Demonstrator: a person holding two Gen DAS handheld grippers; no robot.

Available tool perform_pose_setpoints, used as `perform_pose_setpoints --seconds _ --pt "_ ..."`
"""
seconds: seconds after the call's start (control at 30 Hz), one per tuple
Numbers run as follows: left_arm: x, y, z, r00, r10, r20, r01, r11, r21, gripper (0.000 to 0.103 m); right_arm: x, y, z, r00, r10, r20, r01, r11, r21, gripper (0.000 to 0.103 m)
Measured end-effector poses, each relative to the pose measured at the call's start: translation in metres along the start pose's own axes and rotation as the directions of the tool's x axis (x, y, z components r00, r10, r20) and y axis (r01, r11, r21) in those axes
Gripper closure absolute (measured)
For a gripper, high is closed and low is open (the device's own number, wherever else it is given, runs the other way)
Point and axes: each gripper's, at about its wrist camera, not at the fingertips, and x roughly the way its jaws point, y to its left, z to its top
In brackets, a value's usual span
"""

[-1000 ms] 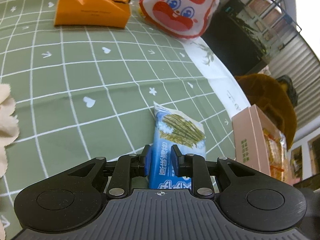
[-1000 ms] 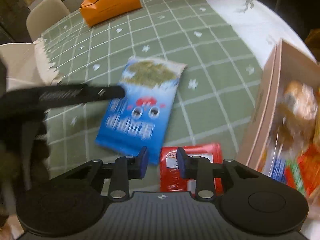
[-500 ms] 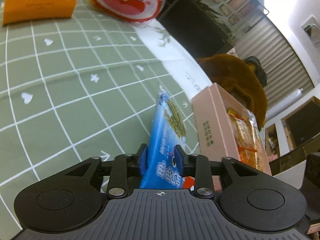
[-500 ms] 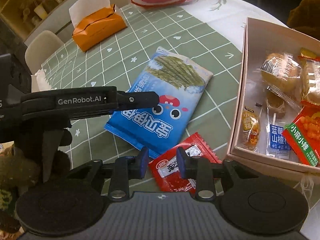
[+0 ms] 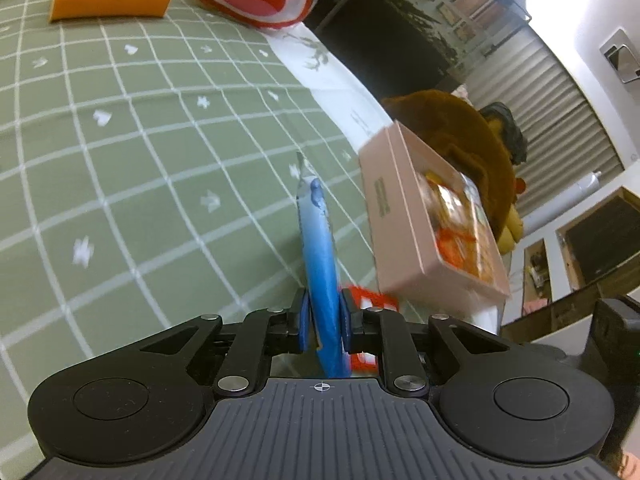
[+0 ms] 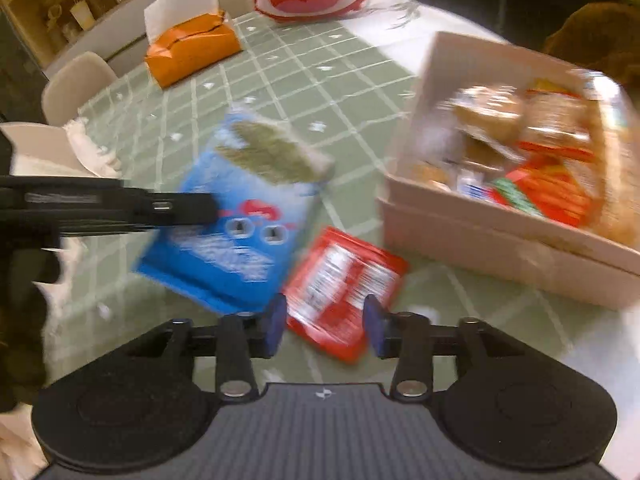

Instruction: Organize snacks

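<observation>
Now left gripper (image 5: 323,322) clamps the blue snack pack (image 5: 318,256) edge-on above the green checked tablecloth (image 5: 140,160). Pink box (image 5: 404,220) of snacks at 2 o'clock from it. Right gripper (image 6: 325,324) jaws opening, pads not touching the red packet (image 6: 340,280) lying between them on the cloth, box at 1 o'clock
</observation>
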Motion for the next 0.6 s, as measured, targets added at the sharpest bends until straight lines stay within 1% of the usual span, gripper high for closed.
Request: perform_pose_setpoints --seconds 0.07,0.13,0.23,0.3,0.43,0.6 --pt "-0.006 -0.003 -0.011 1.000 0.002 -0.020 -0.002 1.000 -0.005 0.084 -0.007 -0.009 -0.011 0.999 -0.034 0.002 0.034 0.999 0.002 0.054" --pt "-0.010 -0.005 -0.022 0.999 0.016 -0.029 -0.016 1.000 -0.006 0.084 -0.013 -0.019 -0.016 1.000 -0.029 0.006 0.029 0.999 0.041 0.044" --pt "-0.017 -0.003 -0.033 0.999 0.047 -0.007 -0.047 0.999 -0.025 0.083 -0.017 -0.031 -0.017 1.000 -0.010 0.014 0.008 0.994 0.113 0.042" --pt "-0.022 0.002 -0.037 0.999 0.048 0.012 -0.047 0.997 -0.061 0.083 -0.015 -0.033 -0.013 1.000 0.010 0.015 -0.012 0.989 0.150 0.041" --pt "-0.027 0.007 -0.042 0.998 0.052 0.032 -0.049 0.995 -0.083 0.083 -0.003 -0.022 -0.002 0.999 0.029 0.013 -0.031 0.986 0.166 0.034" --pt "-0.029 0.010 -0.045 0.998 0.051 0.033 -0.047 0.994 -0.100 0.083 0.016 0.002 0.013 1.000 0.005 0.009 -0.006 0.989 0.150 0.033"
